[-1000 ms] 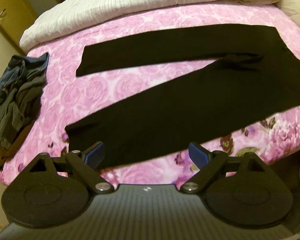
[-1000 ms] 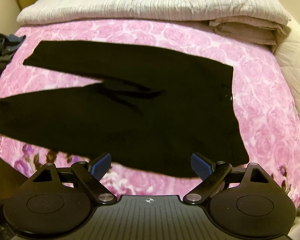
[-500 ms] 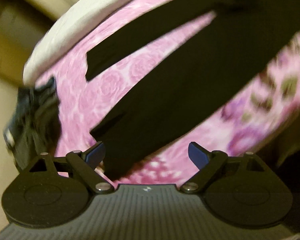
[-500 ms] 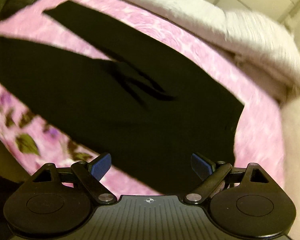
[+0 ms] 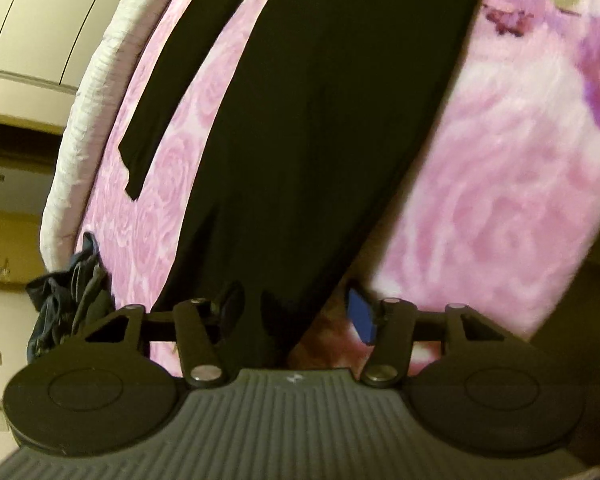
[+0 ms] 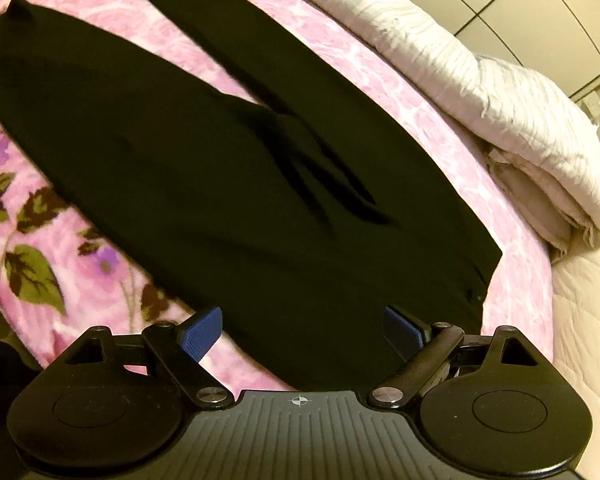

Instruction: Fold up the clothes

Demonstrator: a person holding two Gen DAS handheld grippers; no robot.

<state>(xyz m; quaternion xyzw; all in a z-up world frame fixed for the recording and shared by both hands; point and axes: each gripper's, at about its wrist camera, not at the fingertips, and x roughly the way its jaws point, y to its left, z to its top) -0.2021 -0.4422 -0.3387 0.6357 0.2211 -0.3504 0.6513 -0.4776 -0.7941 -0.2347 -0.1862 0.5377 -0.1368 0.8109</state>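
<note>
Black trousers (image 5: 320,120) lie spread flat on a pink rose-patterned bedspread (image 5: 500,184), legs apart. My left gripper (image 5: 296,314) is open, low at the hem end of the near leg, whose cuff lies between the fingers. In the right wrist view the trousers (image 6: 220,184) fill the middle, waist end nearest. My right gripper (image 6: 302,330) is open, its fingers straddling the near corner of the waistband, close above the cloth.
A pile of dark blue and grey clothes (image 5: 68,288) lies at the bed's left end. A folded white quilt (image 6: 480,80) and a beige blanket (image 6: 540,208) lie along the far side. The bed edge and mattress (image 6: 584,320) are at the right.
Both grippers have dropped down and tilted toward the trousers, the left to the near leg's cuff, the right to the waist corner. The left gripper's fingers stand a little closer together.
</note>
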